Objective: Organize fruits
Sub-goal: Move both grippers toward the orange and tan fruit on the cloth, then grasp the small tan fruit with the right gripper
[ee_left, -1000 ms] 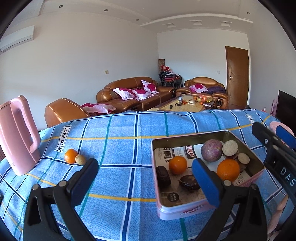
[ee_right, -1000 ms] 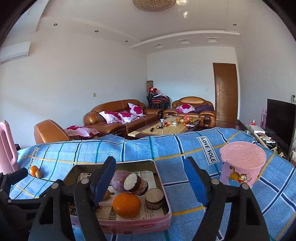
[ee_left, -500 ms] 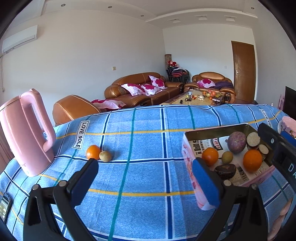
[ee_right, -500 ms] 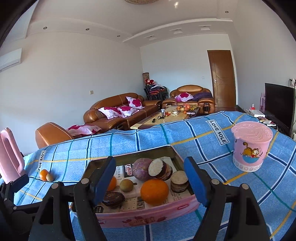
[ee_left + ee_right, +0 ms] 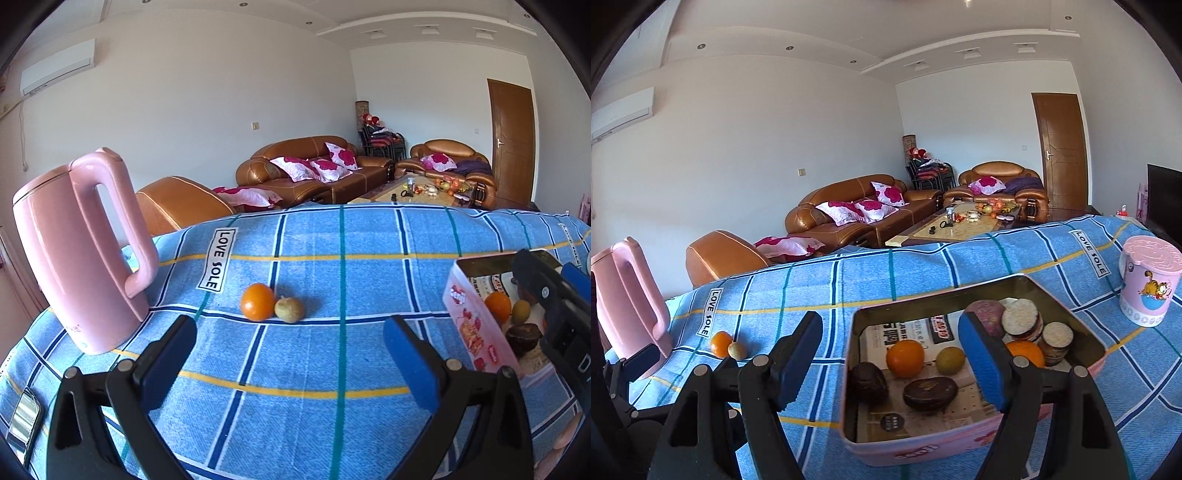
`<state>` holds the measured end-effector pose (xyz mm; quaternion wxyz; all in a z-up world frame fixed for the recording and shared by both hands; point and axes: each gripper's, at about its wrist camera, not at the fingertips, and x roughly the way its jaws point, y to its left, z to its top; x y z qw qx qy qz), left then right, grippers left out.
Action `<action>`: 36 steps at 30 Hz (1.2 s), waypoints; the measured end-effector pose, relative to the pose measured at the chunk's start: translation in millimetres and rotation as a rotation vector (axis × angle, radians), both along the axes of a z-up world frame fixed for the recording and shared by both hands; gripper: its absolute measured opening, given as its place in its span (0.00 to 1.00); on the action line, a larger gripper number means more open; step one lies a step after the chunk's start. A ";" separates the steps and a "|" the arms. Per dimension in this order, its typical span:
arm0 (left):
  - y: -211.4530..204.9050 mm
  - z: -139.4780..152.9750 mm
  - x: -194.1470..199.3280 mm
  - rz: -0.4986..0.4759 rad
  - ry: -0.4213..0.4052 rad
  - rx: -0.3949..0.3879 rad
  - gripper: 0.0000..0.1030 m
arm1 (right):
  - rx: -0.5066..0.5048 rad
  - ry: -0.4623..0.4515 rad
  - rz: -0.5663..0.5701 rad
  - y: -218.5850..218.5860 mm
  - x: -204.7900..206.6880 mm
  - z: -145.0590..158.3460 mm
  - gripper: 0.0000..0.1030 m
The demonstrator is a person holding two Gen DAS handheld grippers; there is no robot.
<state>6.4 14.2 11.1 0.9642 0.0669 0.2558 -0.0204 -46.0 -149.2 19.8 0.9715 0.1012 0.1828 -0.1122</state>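
Far left on the blue plaid-covered bench (image 5: pixel 332 236) stands a tall pink plastic kettle (image 5: pixel 79 254); right of it a round orange (image 5: pixel 258 301) touches a small greenish-brown fruit (image 5: pixel 290 309). The left gripper (image 5: pixel 290 356) hangs wide open, empty, facing them. Right, the pink rectangular tin (image 5: pixel 975 448) holds more fruit, the right gripper (image 5: pixel 890 363) wide open over its near-left corner, holding nothing.

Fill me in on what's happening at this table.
Someone with two handheld grippers is sorting fruit into a pink tin on the blue cloth. The tin already holds oranges and other pieces. One orange and a small greenish fruit sit loose, touching, near the pink kettle. The left gripper is open and faces them; the right gripper is open over the tin, holding nothing.
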 end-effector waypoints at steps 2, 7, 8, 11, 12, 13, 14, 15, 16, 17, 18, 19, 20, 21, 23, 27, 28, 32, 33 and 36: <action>9.7 -0.6 5.6 0.014 0.006 -0.003 1.00 | 0.001 0.005 0.014 7.2 5.9 -0.7 0.75; 28.6 -3.2 20.2 0.043 0.026 0.009 1.00 | 0.006 0.015 0.050 24.5 16.6 -2.5 0.75; 32.5 -3.9 23.0 0.050 0.030 0.017 1.00 | 0.007 0.019 0.058 27.5 19.2 -2.9 0.75; 48.5 -6.6 32.7 0.075 0.059 0.003 1.00 | 0.013 0.030 0.080 36.7 27.7 -4.0 0.75; 54.6 -7.7 36.1 0.085 0.072 -0.011 1.00 | 0.017 0.036 0.090 39.8 30.9 -4.7 0.75; 60.7 -8.8 39.7 0.096 0.084 -0.024 1.00 | 0.020 0.044 0.101 43.7 33.8 -5.8 0.75; 67.2 -10.3 43.5 0.107 0.096 -0.036 1.00 | 0.020 0.053 0.110 47.3 37.4 -6.4 0.75; 73.2 -11.6 47.5 0.118 0.109 -0.045 1.00 | 0.020 0.062 0.118 50.4 41.4 -6.9 0.75; 78.6 -13.1 51.0 0.130 0.122 -0.048 1.00 | 0.019 0.071 0.129 54.7 45.3 -7.9 0.75; 83.5 -14.7 55.1 0.149 0.135 -0.046 1.00 | 0.018 0.082 0.143 58.5 49.9 -8.7 0.75; 88.9 -16.4 58.9 0.176 0.146 -0.037 1.00 | 0.016 0.098 0.159 62.7 54.8 -9.9 0.75; 93.9 -18.0 61.8 0.201 0.156 -0.026 1.00 | 0.013 0.117 0.173 66.8 60.3 -11.4 0.75; 99.0 -20.0 64.9 0.222 0.164 -0.016 1.00 | 0.010 0.138 0.187 70.6 65.5 -13.2 0.75; 103.3 -21.0 67.1 0.240 0.168 -0.006 1.00 | 0.011 0.161 0.203 74.2 71.4 -15.2 0.75; 110.7 -22.0 70.1 0.271 0.168 0.011 1.00 | 0.019 0.216 0.246 82.5 83.8 -21.8 0.75; 120.0 -24.4 74.9 0.301 0.182 0.012 1.00 | 0.048 0.297 0.359 102.2 108.4 -33.0 0.69; 121.6 -25.6 75.7 0.302 0.189 0.004 1.00 | 0.051 0.320 0.384 107.6 114.8 -36.5 0.64; 121.9 -28.5 77.6 0.299 0.205 -0.002 1.00 | 0.035 0.436 0.417 125.2 140.7 -51.1 0.52; 121.8 -29.1 78.4 0.298 0.207 0.002 1.00 | 0.042 0.453 0.427 127.4 145.8 -53.7 0.51; 121.4 -30.5 79.6 0.300 0.215 0.007 1.00 | 0.024 0.483 0.430 132.3 157.4 -57.3 0.50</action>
